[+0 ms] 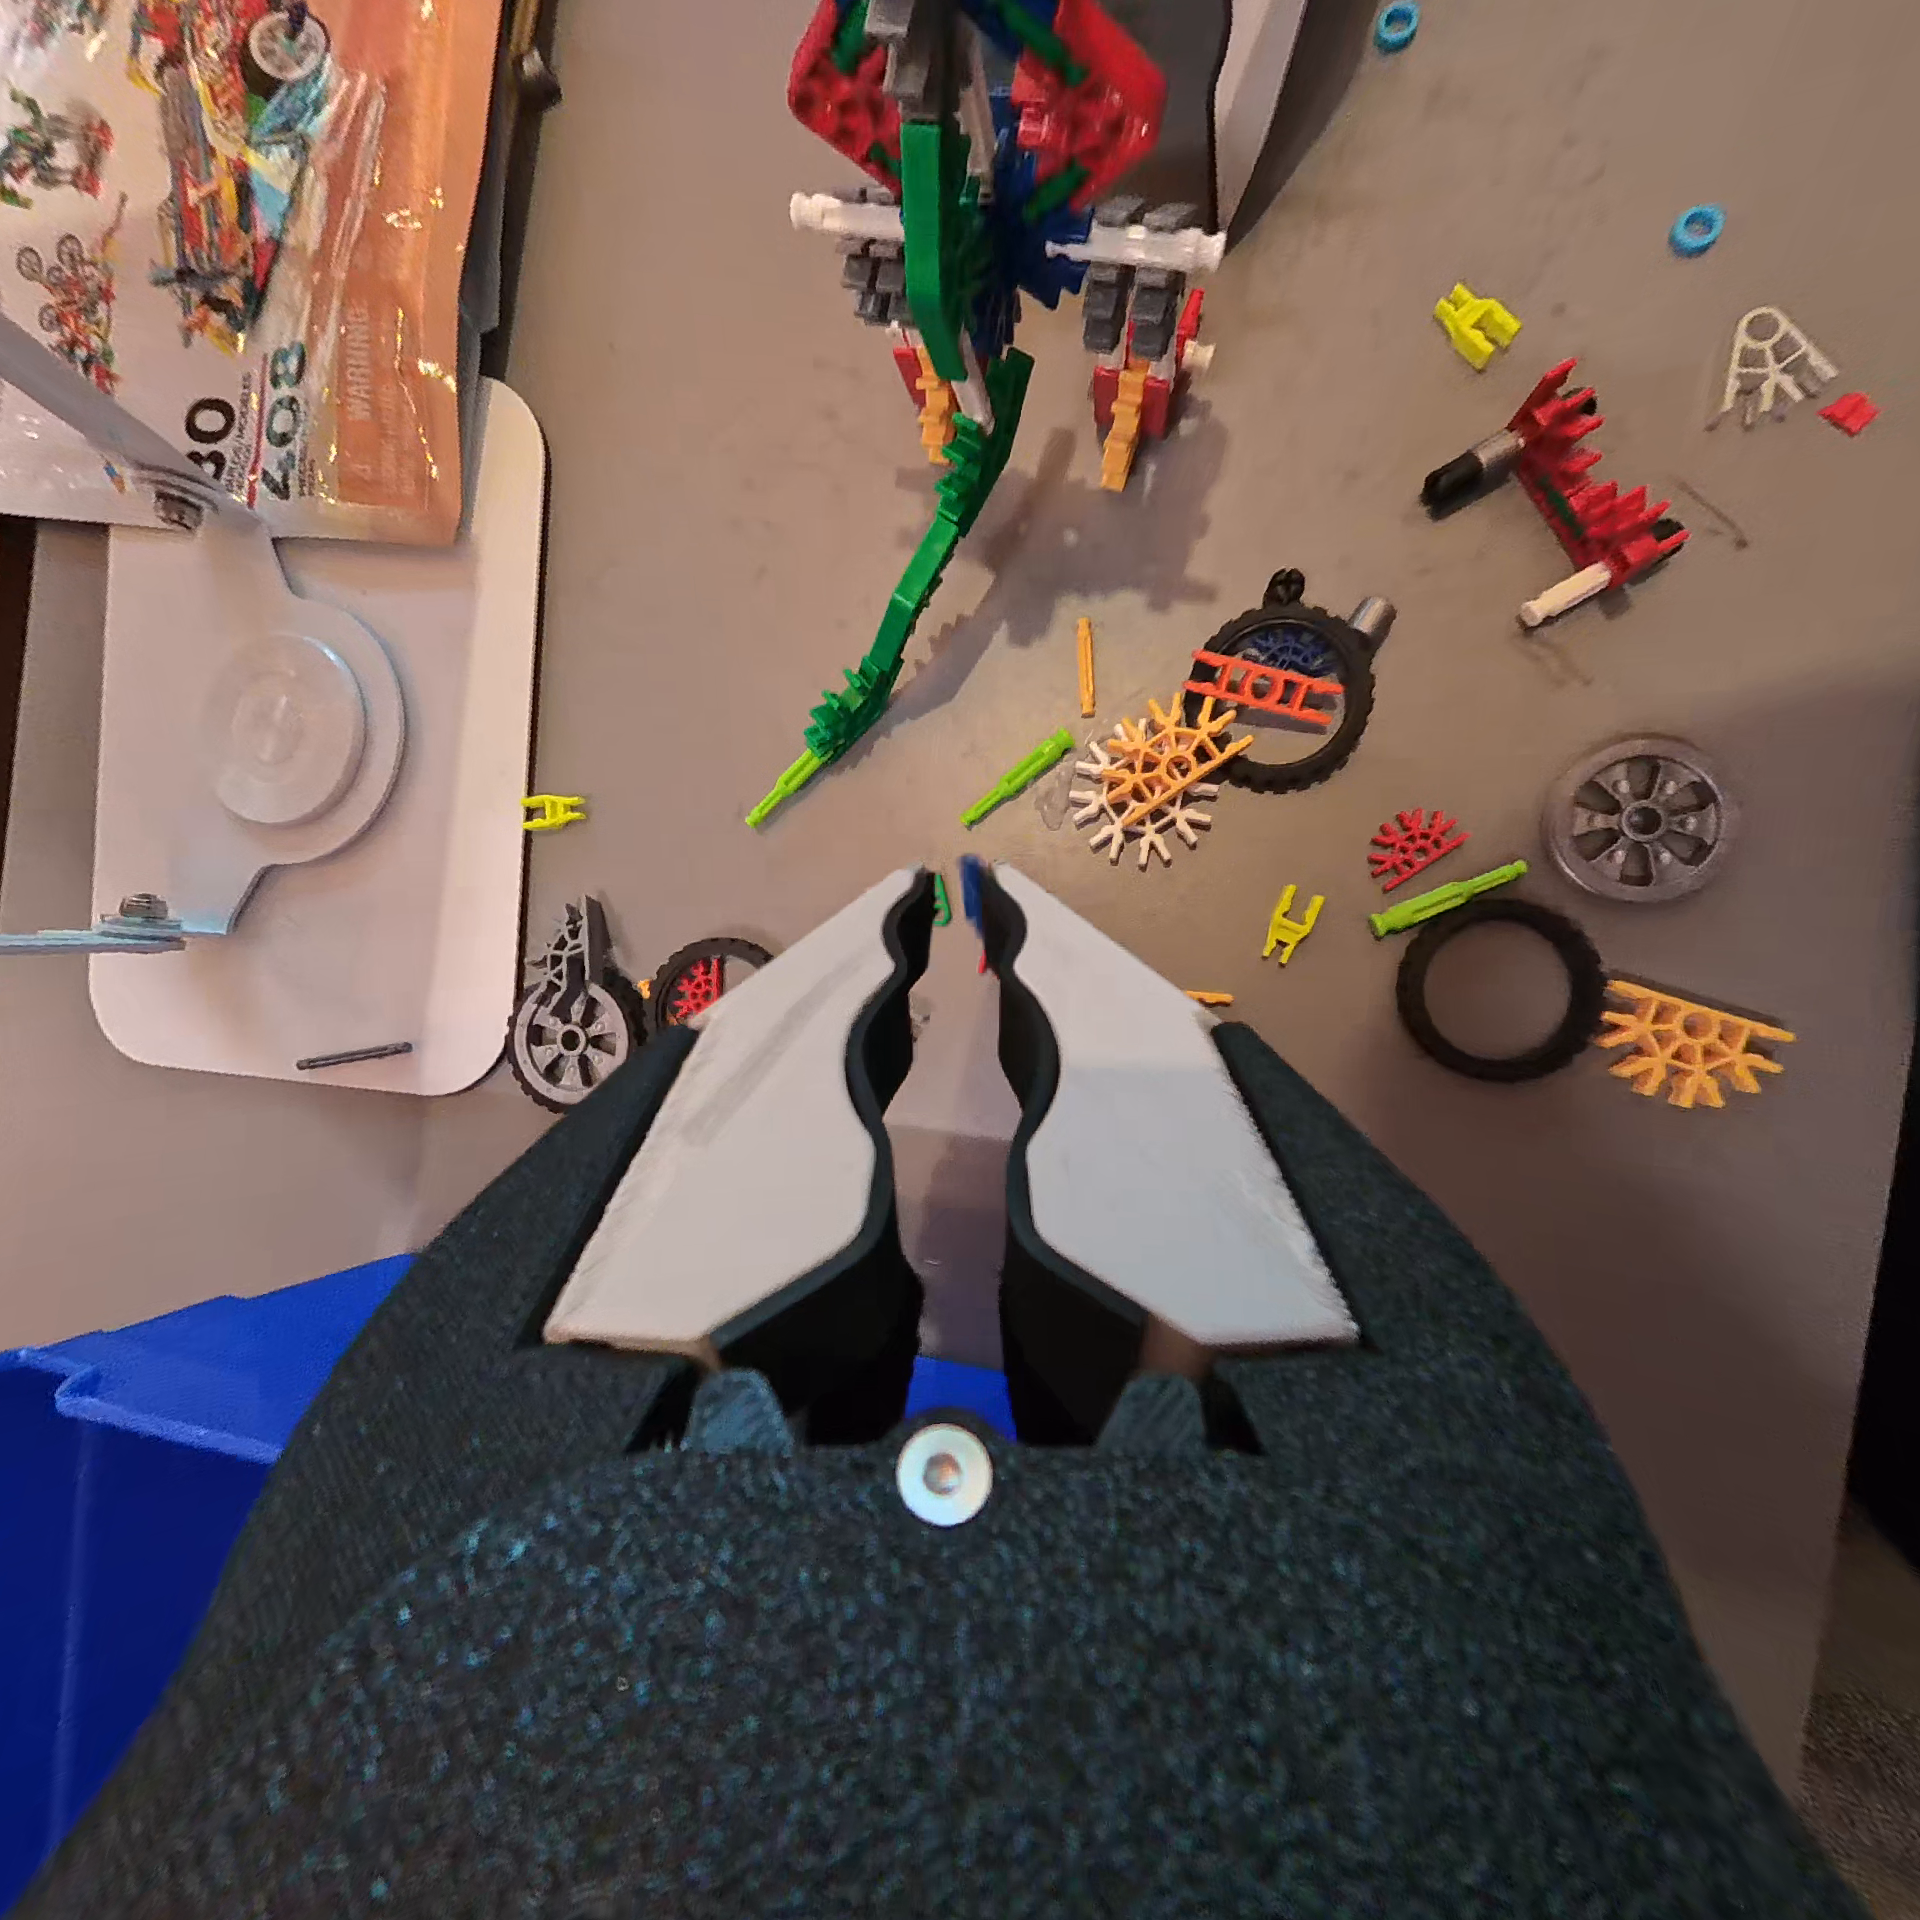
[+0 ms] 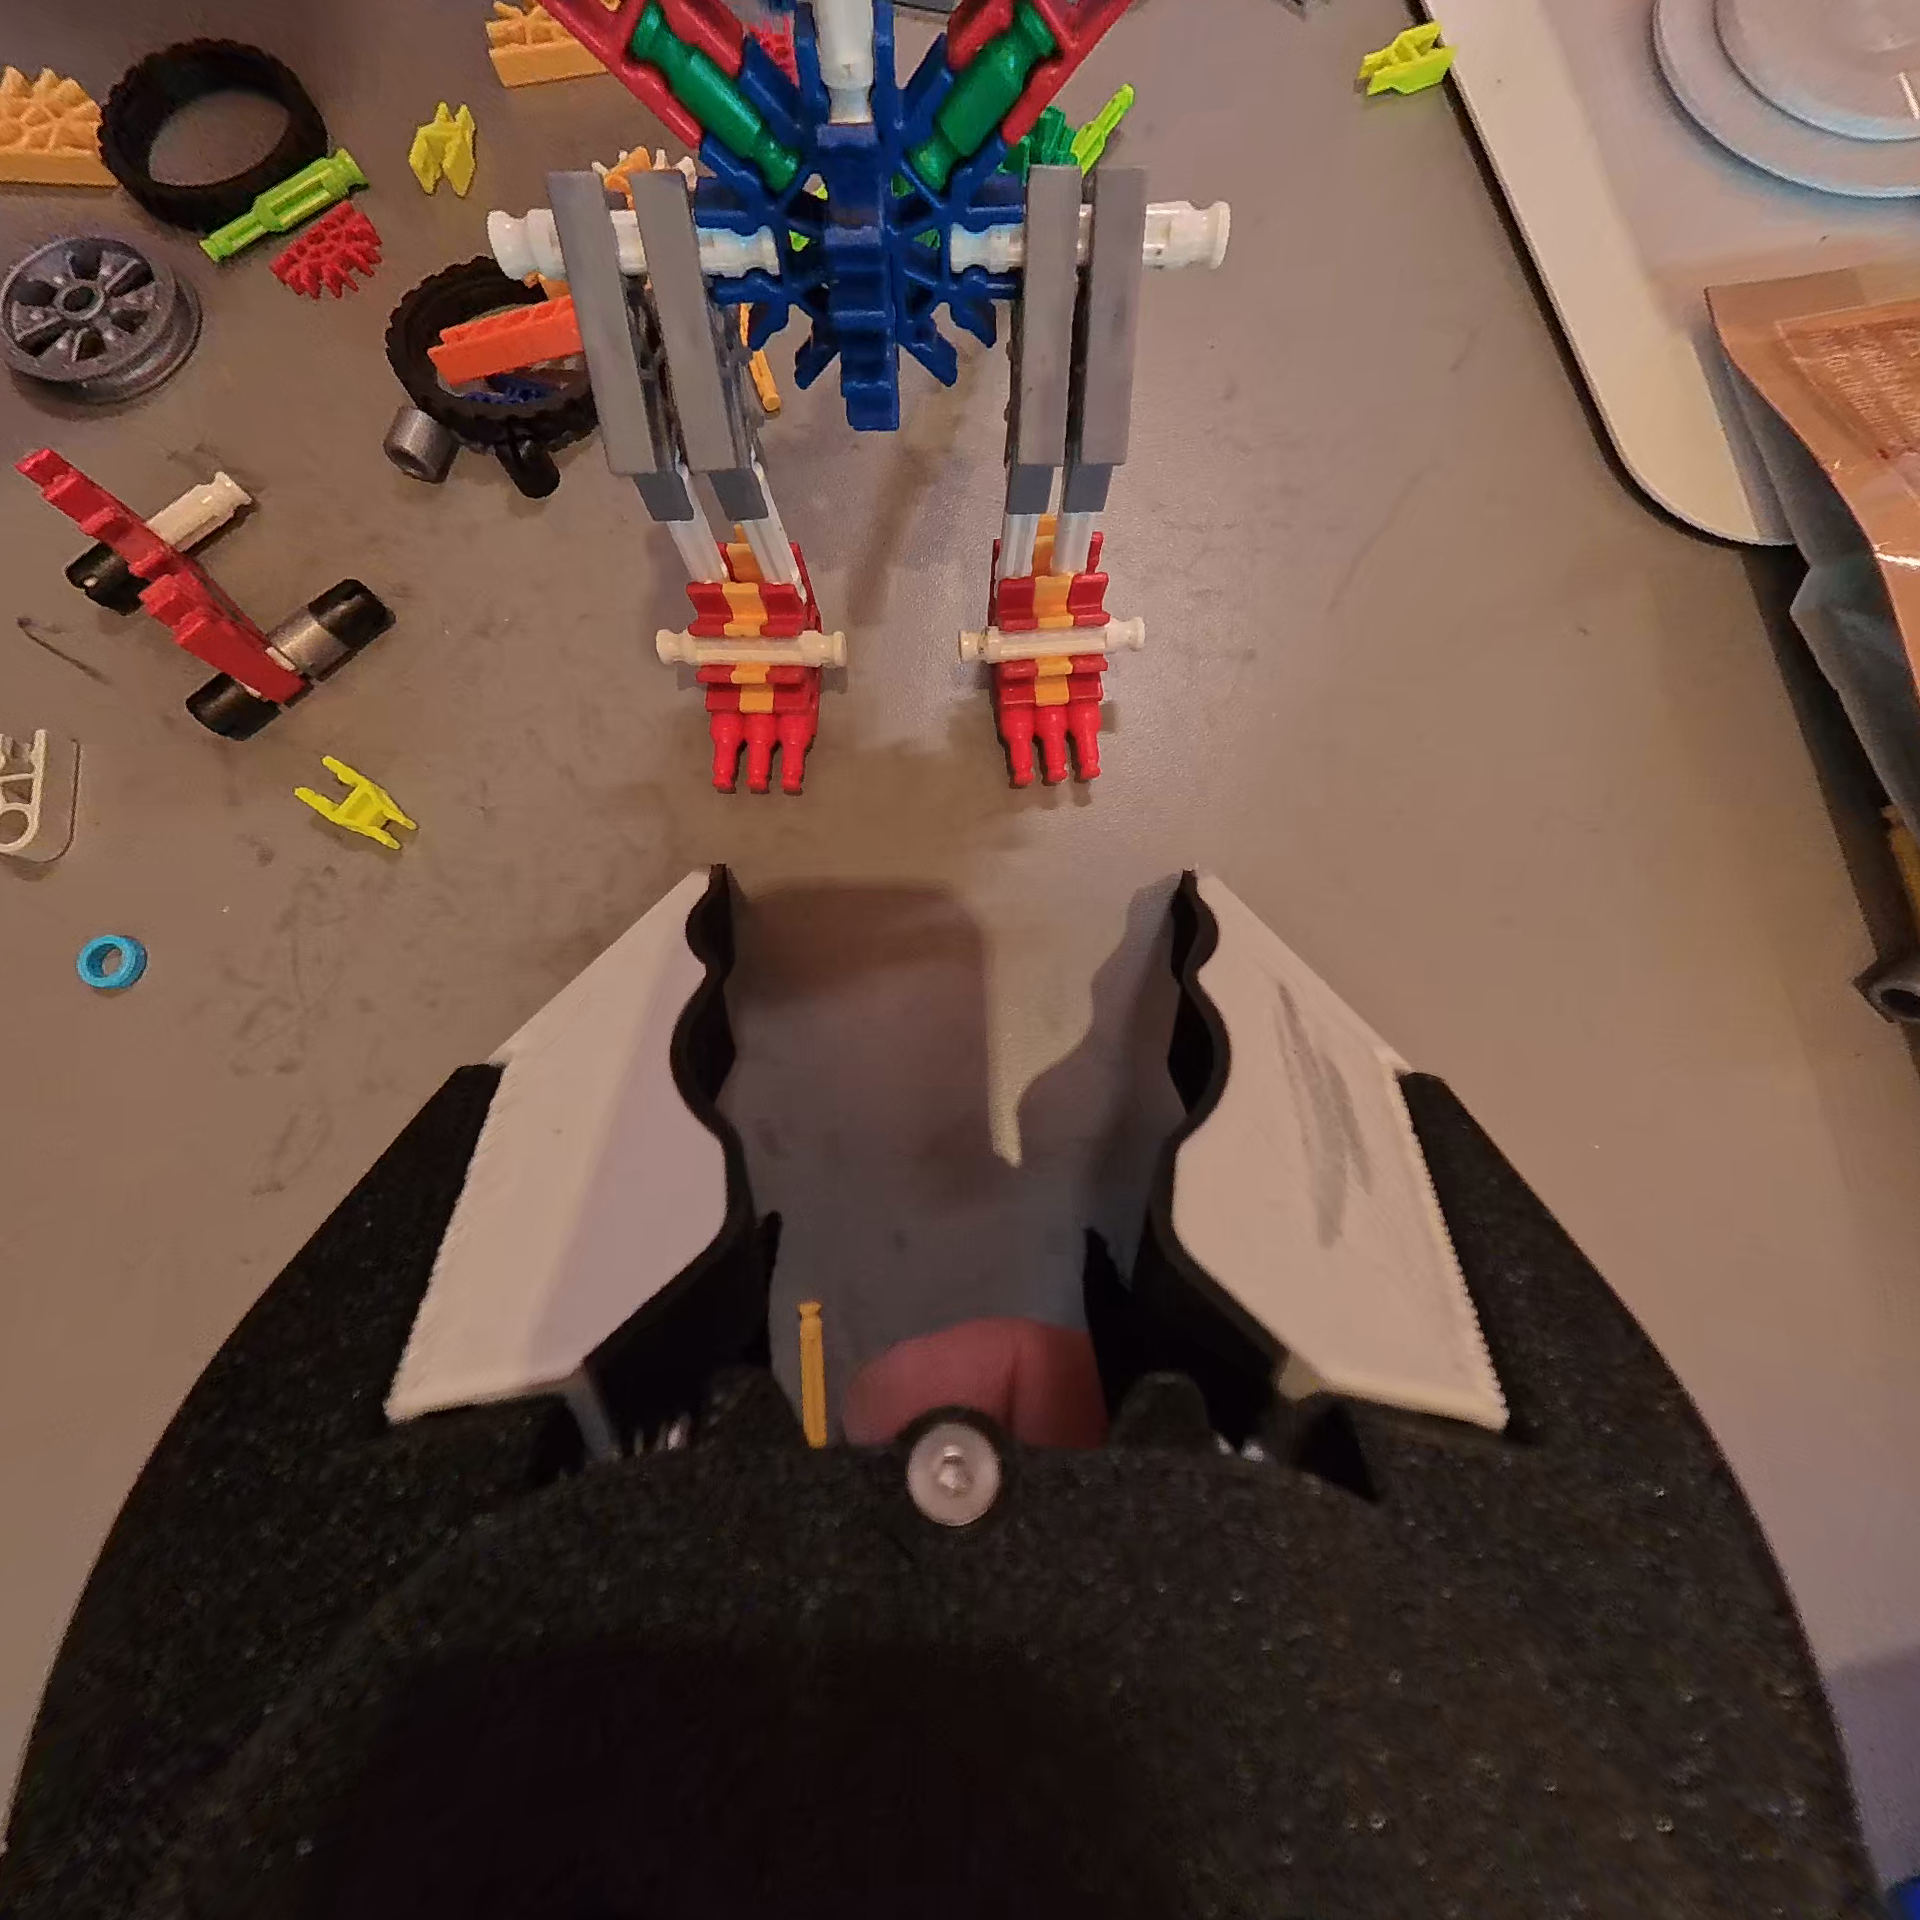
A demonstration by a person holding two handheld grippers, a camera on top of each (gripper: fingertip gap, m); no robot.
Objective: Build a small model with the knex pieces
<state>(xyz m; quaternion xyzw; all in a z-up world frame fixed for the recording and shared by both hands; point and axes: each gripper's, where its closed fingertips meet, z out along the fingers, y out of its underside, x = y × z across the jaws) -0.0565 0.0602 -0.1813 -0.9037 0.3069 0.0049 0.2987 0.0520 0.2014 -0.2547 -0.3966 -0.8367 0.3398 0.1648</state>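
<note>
Left gripper point(image 1: 958, 868) has its fingers nearly pinched together, tips close with a narrow gap; a small blue piece point(image 1: 971, 891) and a sliver of green sit right at the tips, but whether they are clamped or just lying under the tips I cannot tell. Landmark: the built rod-and-connector model point(image 1: 977, 208), standing on the grey table point(image 1: 675, 644). The left gripper is well short of the model, near the end of the model's green tail point(image 1: 914, 613). Just beyond the tips lie a loose lime rod point(image 1: 1016, 777) and a white and orange snowflake connector pair point(image 1: 1153, 779), with a black tyre holding an orange ladder piece point(image 1: 1288, 696) past those. A blue bin point(image 1: 156, 1507) sits under the gripper body, on the near side from the model. Right gripper point(image 2: 954, 883) is spread wide and empty, hovering over bare table just in front of the model's two red feet point(image 2: 753, 675), touching neither. A thin yellow rod point(image 2: 810, 1371) shows low between its fingers, near the base, beside something pink; held or not, unclear. Loose wheels, tyres and clips are scattered to one side of the model; a printed packet point(image 1: 260, 239) and white board point(image 1: 312, 748) lie on the other. The model looks largely assembled, with many spare parts still unsorted around it.
</note>
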